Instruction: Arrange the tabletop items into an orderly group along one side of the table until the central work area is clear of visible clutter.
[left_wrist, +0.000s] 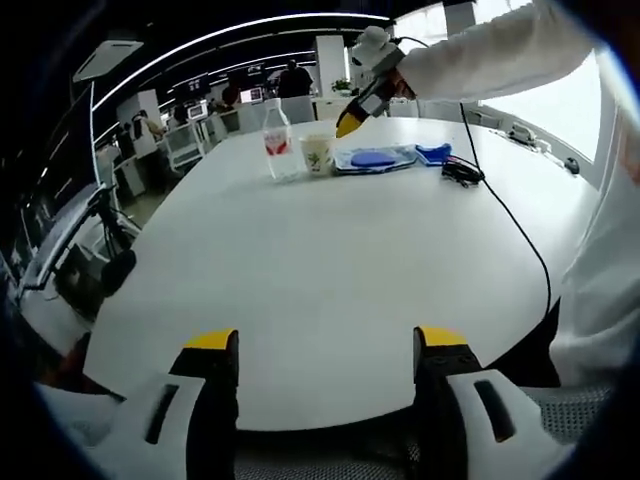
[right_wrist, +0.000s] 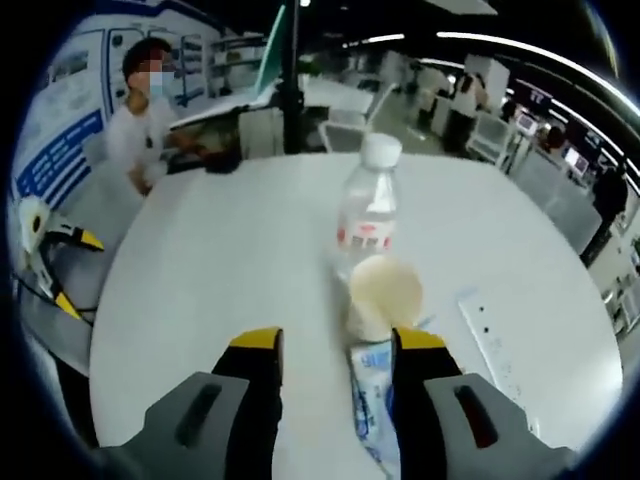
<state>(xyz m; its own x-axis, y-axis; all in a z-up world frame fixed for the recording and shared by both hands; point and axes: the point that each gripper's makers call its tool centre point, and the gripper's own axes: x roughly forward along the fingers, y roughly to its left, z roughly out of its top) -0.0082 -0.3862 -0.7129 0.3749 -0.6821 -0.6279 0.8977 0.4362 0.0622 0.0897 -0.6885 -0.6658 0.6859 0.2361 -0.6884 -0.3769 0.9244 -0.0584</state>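
Note:
At the far side of the white table (left_wrist: 330, 270) stand a clear water bottle (left_wrist: 278, 140) with a red label and a paper cup (left_wrist: 317, 153). Right of them lie a blue-and-white packet (left_wrist: 372, 159) and a small blue item (left_wrist: 433, 153). My right gripper (left_wrist: 350, 120), held by a white-sleeved hand, hovers just behind the cup. In the right gripper view that gripper (right_wrist: 335, 345) is open, with the packet (right_wrist: 372, 400) lying under its right jaw and the cup (right_wrist: 383, 290) and bottle (right_wrist: 368, 210) straight ahead. My left gripper (left_wrist: 325, 340) is open at the near table edge, holding nothing.
A black cable (left_wrist: 500, 210) runs from a dark clump (left_wrist: 462, 172) over the table's right edge. A white strip (right_wrist: 490, 335) lies right of the cup. A person (right_wrist: 140, 110) sits at the table's end. My left gripper (right_wrist: 62, 265) shows by the table's left side.

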